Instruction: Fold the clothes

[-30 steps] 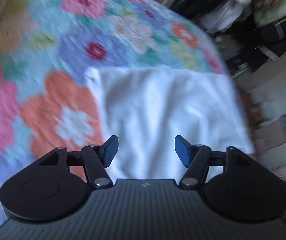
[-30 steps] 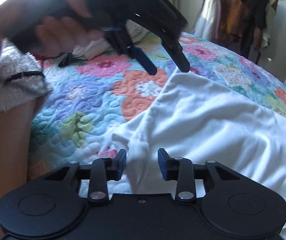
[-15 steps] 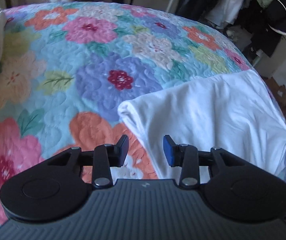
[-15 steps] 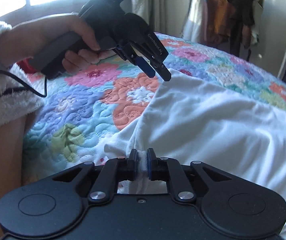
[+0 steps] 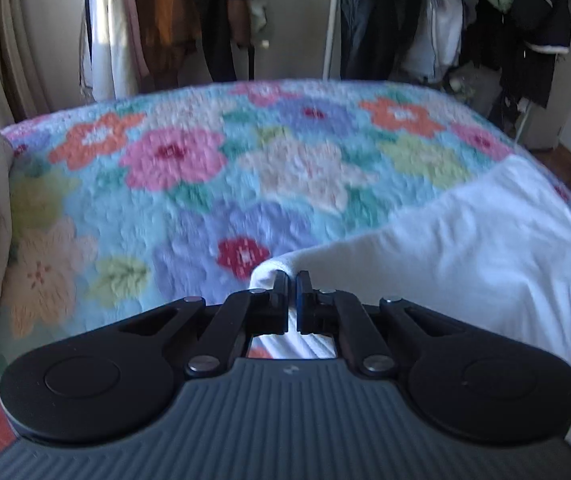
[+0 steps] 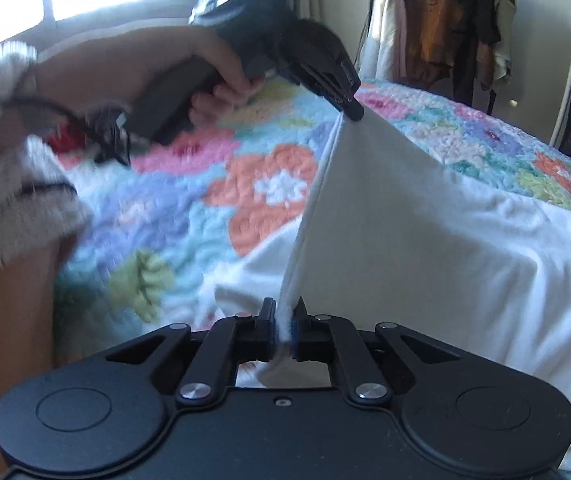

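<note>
Both claws are clamping one edge of the white garment (image 6: 425,240), which is lying at the right of the flowered quilt (image 5: 205,200). The left gripper (image 5: 291,296) and right gripper (image 6: 283,320), jaws just closing, are tensioning that hem, apparently for folding over.

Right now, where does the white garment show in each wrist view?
Left wrist: white garment fills the right side, its corner pinched in the left gripper.
Right wrist: centre and right, edge stretched between the right gripper and the left.
Shared landmark: floral quilt.
</note>
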`<state>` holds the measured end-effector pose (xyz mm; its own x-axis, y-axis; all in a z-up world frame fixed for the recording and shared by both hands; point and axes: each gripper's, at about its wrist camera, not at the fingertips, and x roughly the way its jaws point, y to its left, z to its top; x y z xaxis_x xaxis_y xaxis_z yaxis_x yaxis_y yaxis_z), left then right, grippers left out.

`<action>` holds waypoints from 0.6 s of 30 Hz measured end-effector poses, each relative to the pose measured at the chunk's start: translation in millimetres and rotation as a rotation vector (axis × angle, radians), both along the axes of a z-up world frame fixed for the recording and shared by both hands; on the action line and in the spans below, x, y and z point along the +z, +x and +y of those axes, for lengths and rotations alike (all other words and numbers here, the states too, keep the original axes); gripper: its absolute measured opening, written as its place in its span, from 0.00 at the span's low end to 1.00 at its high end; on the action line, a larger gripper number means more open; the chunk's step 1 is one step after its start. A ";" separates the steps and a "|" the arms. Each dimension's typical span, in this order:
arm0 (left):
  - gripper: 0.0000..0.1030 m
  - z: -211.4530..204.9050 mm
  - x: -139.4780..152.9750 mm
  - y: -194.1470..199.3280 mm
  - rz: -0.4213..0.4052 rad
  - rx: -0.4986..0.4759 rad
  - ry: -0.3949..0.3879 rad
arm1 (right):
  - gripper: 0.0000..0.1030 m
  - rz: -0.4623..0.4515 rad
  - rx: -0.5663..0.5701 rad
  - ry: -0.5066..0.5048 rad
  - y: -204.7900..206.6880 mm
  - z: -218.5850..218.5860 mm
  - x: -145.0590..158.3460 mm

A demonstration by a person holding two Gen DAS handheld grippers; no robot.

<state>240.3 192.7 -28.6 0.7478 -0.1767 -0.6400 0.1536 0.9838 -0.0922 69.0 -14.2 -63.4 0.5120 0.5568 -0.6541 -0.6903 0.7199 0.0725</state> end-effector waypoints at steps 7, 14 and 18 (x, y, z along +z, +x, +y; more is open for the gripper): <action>0.03 6.2 -15.2 8.7 0.017 0.053 0.071 | 0.09 0.174 -0.047 0.136 25.2 9.8 -15.2; 0.03 13.8 -40.1 18.1 0.094 0.072 0.058 | 0.10 0.221 -0.032 0.078 24.2 20.5 -35.3; 0.04 14.1 -48.5 23.0 0.142 0.092 0.049 | 0.10 0.286 -0.064 0.116 25.7 7.2 -31.3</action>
<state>263.3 206.8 -77.0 0.6609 -0.0783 -0.7463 0.0520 0.9969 -0.0585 94.7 -7.0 -94.7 0.3530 0.6085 -0.7107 -0.5836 0.7369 0.3410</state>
